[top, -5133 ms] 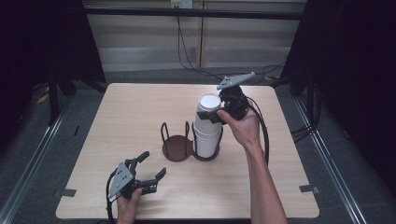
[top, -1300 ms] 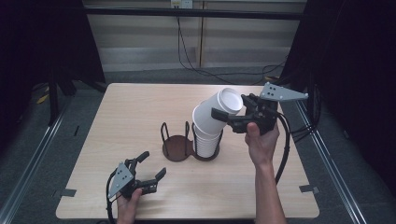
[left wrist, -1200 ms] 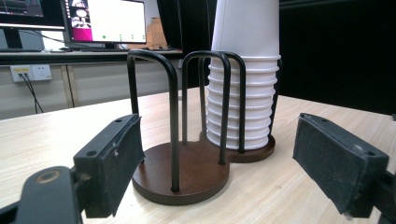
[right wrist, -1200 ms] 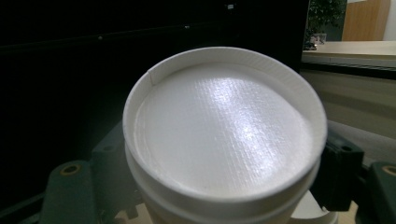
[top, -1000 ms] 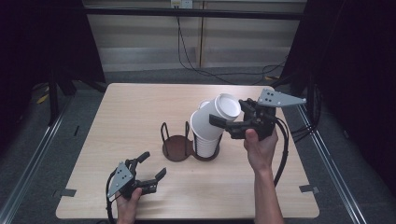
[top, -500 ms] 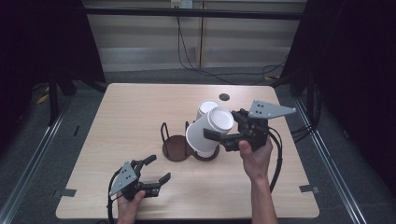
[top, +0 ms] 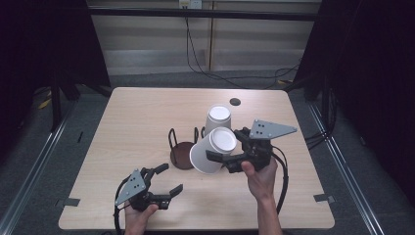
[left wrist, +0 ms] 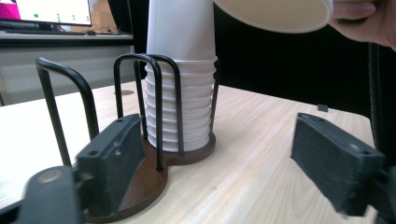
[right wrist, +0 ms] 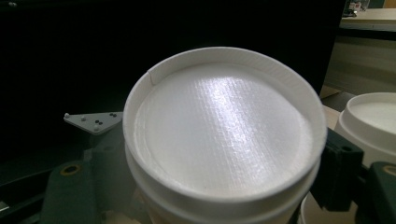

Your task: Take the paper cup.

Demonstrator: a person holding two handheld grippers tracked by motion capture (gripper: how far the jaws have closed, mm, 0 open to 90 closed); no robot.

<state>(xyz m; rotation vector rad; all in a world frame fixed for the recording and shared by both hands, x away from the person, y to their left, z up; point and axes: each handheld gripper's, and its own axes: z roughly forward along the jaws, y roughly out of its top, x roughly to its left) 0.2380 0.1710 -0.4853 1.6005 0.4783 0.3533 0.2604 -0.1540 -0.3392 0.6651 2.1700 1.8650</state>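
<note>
From above, the right gripper (top: pixel 221 160) holds one paper cup (top: pixel 214 151) tipped over the surface (top: pixel 137 117), beside the stack (top: pixel 217 119). The left gripper (left wrist: pixel 219 172) waits open, its jaws just widened, nothing between. Close up, the cup's bottom (right wrist: pixel 219 126) faces us. Next, I think, set it down.

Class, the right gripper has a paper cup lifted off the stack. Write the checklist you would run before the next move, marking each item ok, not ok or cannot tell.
1. Lifted cup gripped by the right gripper: ok, fingers on both sides of it in the right gripper view.
2. Cup free of the stack: ok, it hangs tilted beside it.
3. Only one cup lifted: cannot tell, a second rim seems to show under its base.
4. Stack seated in the cup holder: ok, upright inside the wire loops.
5. Left gripper out of the way: ok, open near the table's front edge, holding nothing.
6. Bare table beside the holder: ok.
</note>
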